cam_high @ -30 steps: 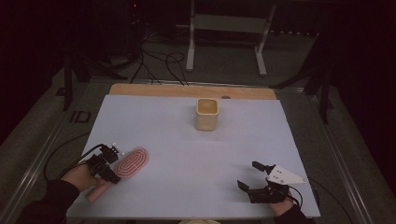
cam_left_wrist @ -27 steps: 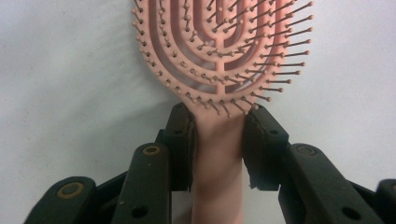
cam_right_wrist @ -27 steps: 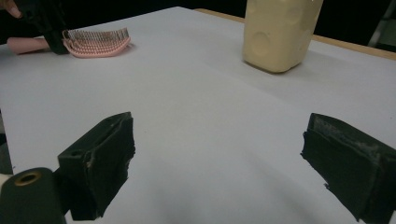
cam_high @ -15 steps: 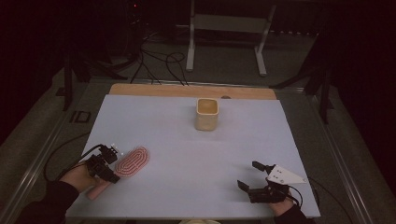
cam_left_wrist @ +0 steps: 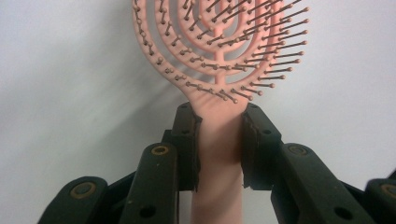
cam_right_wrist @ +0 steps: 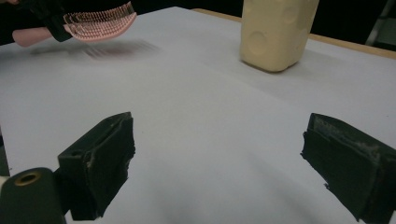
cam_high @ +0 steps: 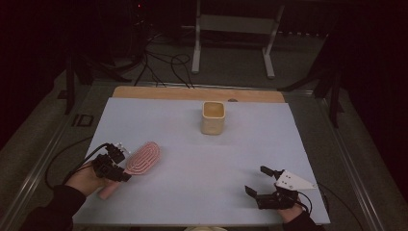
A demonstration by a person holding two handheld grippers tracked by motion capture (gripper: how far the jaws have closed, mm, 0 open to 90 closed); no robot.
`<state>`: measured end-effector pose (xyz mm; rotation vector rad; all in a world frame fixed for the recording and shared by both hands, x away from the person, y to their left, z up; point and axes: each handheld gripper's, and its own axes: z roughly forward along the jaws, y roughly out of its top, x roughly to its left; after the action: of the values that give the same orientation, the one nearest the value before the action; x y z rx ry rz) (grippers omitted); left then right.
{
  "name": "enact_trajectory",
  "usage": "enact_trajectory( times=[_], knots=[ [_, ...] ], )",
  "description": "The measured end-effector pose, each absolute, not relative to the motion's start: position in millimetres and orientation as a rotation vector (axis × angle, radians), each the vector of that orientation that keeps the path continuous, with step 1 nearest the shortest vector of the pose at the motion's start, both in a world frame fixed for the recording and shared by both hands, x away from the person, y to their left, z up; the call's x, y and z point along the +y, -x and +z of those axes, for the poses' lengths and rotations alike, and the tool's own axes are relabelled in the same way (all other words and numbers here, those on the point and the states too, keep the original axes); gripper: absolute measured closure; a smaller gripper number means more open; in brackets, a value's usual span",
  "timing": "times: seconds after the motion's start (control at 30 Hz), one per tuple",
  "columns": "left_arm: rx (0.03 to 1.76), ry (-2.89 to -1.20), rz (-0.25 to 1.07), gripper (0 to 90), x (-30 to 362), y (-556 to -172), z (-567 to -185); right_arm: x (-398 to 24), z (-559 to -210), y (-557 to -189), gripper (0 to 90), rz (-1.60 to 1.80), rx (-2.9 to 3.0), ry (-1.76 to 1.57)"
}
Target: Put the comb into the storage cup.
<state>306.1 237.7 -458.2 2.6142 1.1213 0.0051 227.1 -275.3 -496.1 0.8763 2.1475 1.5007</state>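
A pink vented hairbrush with bristles up is held off the white table at the near left. My left gripper is shut on its handle just below the head; in the left gripper view the two jaws press on the pink hairbrush from both sides of the neck. From the right gripper view the hairbrush hangs above its shadow. At the near right my right gripper stands open and holds nothing, low over the table. A cream square cup stands upright at the middle far side, and as the cup it appears ahead of the right jaws.
The white table sheet ends at a wooden strip along the far edge. Beyond it are floor cables and a metal stand. A small black item lies off the sheet's left edge.
The hairbrush and my left gripper have barely shifted, if at all. The right gripper stays where it was, still open.
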Motion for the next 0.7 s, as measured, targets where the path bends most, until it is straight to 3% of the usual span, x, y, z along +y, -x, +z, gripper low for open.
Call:
enact_trajectory(
  times=[0.7],
  knots=[
    [0.896, -2.420, 0.054, 71.3, 183.5, -313.6, -443.3, -276.2, -496.7, -227.2, 8.8, 1.500, 2.150, -0.878]
  ],
)
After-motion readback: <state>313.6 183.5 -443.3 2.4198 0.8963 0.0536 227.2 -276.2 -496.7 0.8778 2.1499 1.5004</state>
